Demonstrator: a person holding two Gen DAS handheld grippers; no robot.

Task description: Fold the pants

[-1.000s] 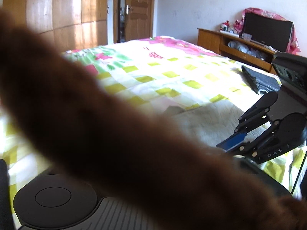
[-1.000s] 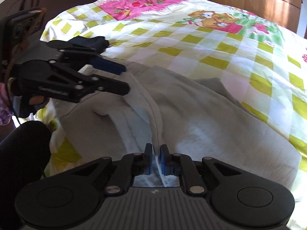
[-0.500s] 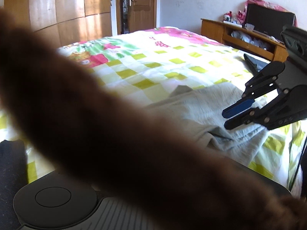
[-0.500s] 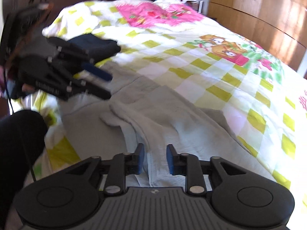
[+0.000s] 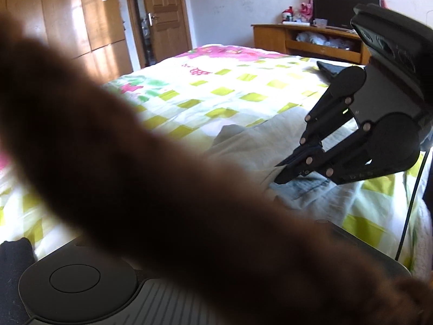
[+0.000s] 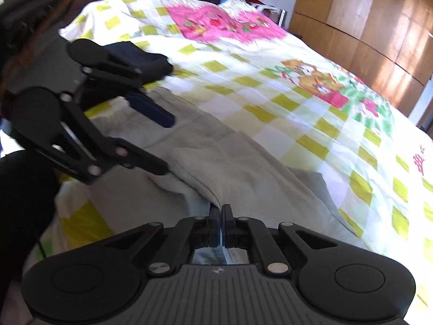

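Your left claw (image 6: pixel 165 146) hangs released above the grey pants (image 6: pixel 243 168), which lie rumpled on the bed (image 6: pixel 311 103) with its yellow-checked, pink-patched quilt. Your right claw (image 6: pixel 221 223) is clenched on a ridge of the pants. Wooden wardrobes (image 6: pixel 365 13) line the wall; a wooden door (image 5: pixel 165 13) and a low shelf unit (image 5: pixel 308 38) stand beyond.

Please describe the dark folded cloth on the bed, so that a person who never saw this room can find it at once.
Start from the big bed with the yellow-and-white checked quilt. On it lie pale grey pants; just beyond them, toward the quilt's pink panel, sits a small dark navy folded cloth, partly behind the open left tongs. It is the only dark fabric item lying on the quilt.
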